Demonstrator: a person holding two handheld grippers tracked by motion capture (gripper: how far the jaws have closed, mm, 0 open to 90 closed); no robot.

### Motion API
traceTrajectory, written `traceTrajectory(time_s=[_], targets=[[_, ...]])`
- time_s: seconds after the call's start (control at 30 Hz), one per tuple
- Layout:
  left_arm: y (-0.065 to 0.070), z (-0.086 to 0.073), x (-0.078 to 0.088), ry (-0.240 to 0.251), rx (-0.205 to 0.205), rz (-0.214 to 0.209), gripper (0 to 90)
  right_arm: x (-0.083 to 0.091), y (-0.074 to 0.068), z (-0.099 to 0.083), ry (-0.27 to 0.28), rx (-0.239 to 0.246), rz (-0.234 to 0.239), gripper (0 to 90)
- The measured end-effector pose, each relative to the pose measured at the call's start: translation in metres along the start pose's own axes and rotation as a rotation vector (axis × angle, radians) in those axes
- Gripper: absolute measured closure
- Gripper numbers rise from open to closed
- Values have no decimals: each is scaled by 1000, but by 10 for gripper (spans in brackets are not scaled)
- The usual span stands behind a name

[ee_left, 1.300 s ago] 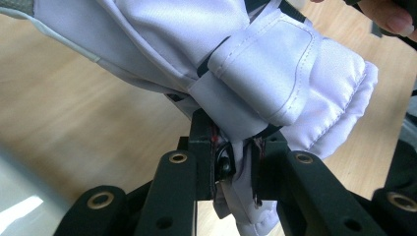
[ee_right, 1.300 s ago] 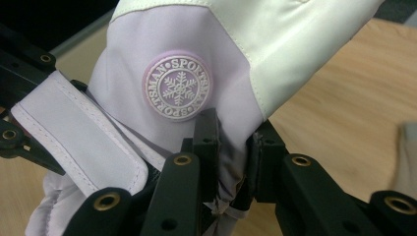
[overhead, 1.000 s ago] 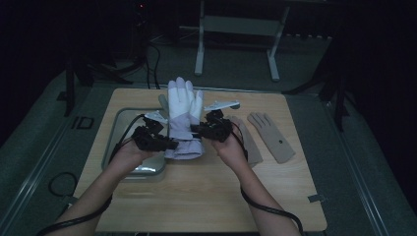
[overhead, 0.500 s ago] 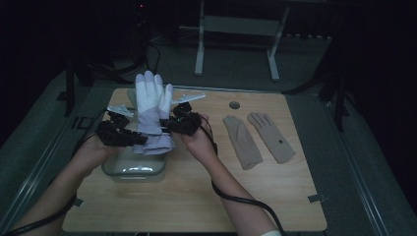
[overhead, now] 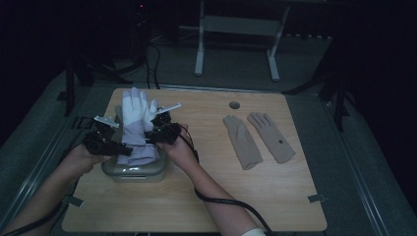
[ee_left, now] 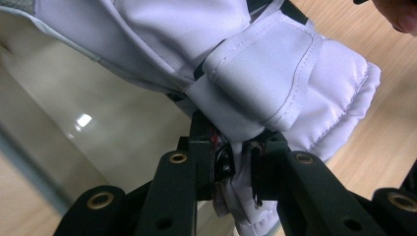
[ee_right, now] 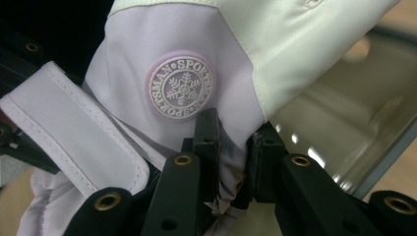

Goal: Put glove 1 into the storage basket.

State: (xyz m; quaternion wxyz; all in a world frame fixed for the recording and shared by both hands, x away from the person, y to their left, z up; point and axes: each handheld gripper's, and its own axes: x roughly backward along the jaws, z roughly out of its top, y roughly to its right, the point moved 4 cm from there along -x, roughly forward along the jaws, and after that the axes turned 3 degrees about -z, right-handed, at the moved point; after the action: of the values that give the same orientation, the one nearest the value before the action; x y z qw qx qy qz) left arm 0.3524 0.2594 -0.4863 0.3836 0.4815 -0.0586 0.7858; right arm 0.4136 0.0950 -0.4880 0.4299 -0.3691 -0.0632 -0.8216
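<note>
High view has the padded white-and-lilac ski glove (overhead: 134, 129) hanging right over the shallow clear plastic tub (overhead: 134, 170) at the left side of the pale wooden surface (overhead: 206, 196). The glove's long axis runs away from the person: fingers pointing to the far edge, cuff toward the near one. So the move that comes next, as I read it, is basically straight down into the tub, which sits directly under the cuff end.

Left tool (overhead: 102, 141) is on the glove's left side, right tool (overhead: 161, 132) on its right, so it's slung between them, neither hand really nearer. In the left gripper view the left tool (ee_left: 236, 167) is pinching a fold of the cuff fabric. Same in the right gripper view, where the right tool (ee_right: 231, 147) is clamped on the fabric just below the round snowflake badge (ee_right: 183, 89).

Off to the right, well apart, a pair of flat tan knit gloves (overhead: 258, 138) lies on the surface.
</note>
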Motion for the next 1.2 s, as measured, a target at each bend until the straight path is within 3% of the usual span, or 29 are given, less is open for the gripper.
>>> traceTrajectory(time_s=[0.17,0.27,0.4,0.5,0.7,0.8,0.87,0.9,0.97,1.03,1.07,1.13,1.2], targets=[[-3,-12,-24,-38,16,-22,757,-19,5,-22,-74,-10,-21,773],[-2,-14,-28,-46,20,-29,755,-21,6,-25,-95,-13,-25,774],[-2,-17,-40,-75,28,-29,750,-27,9,-32,-164,-25,-45,773],[-3,-19,-45,-81,29,-22,737,-29,7,-33,-183,-11,-70,772],[0,-23,-50,-111,49,31,622,-32,5,-31,-248,10,-83,734],[4,-23,-53,-129,17,112,526,-33,3,-30,-257,34,-94,689],[6,-24,-52,-107,15,129,490,-33,2,-30,-253,68,-101,638],[7,-24,-51,-83,19,118,458,-33,2,-29,-251,71,-101,601],[8,-25,-48,-37,36,118,376,-31,0,-25,-231,100,-119,462],[9,-25,-45,9,56,125,291,-27,2,-21,-212,132,-140,380],[9,-25,-43,43,63,129,252,-25,3,-18,-195,130,-130,322],[12,-24,-38,76,62,105,156,-19,5,-14,-181,119,-110,291],[14,-21,-33,106,45,115,143,-13,5,-10,-152,117,-83,230]])
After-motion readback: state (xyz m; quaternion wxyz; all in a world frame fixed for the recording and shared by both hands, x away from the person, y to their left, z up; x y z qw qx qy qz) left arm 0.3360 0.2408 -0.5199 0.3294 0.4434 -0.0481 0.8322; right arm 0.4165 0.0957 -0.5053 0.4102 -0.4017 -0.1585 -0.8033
